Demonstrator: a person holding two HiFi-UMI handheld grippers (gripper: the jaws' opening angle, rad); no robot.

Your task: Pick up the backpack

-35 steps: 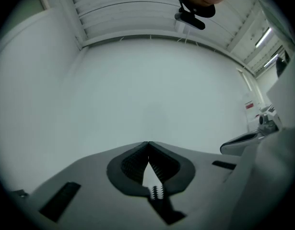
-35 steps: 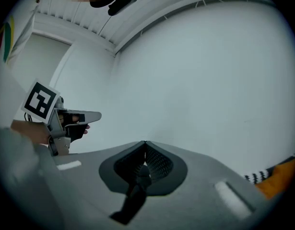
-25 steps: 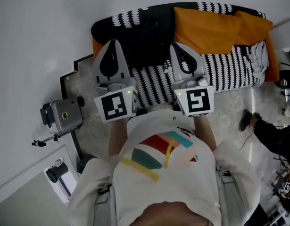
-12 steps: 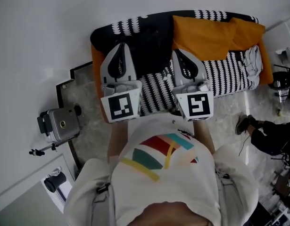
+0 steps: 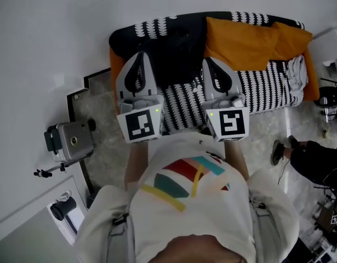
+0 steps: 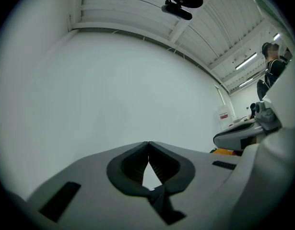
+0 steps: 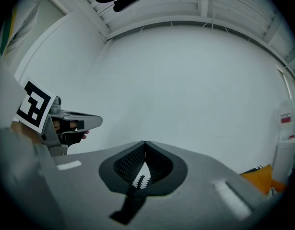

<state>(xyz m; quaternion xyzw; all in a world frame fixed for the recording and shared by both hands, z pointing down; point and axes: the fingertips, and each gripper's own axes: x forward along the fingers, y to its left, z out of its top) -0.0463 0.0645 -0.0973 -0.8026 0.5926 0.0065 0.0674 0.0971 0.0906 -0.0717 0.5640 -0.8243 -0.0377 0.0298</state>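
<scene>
- Ready stance: I hold the left gripper (image 5: 138,56) and the right gripper (image 5: 209,60) level and side by side, pointing at the bare white wall (image 5: 64,21), well above the low couch (image 5: 267,81) with its black-and-white cover.
- The left gripper's jaws are pressed together with nothing between them. The right gripper's jaws also meet at the tips, on empty air.
- The backpack (image 5: 176,51), as best I can judge, is the black bulk lying on the couch between the two tools in the head view, just beside the orange cushion (image 5: 245,40). I cannot make out its straps or handle.
- My reading is that the pick-up is not yet begun. Nothing is gripped, and the tools aim over the bag rather than at it, so the jaws would have to spread and tip downward to find a strap.
- A camera on a stand (image 5: 69,141) sits at left and a person's leg (image 5: 313,158) shows at right, both well apart from the bag.
</scene>
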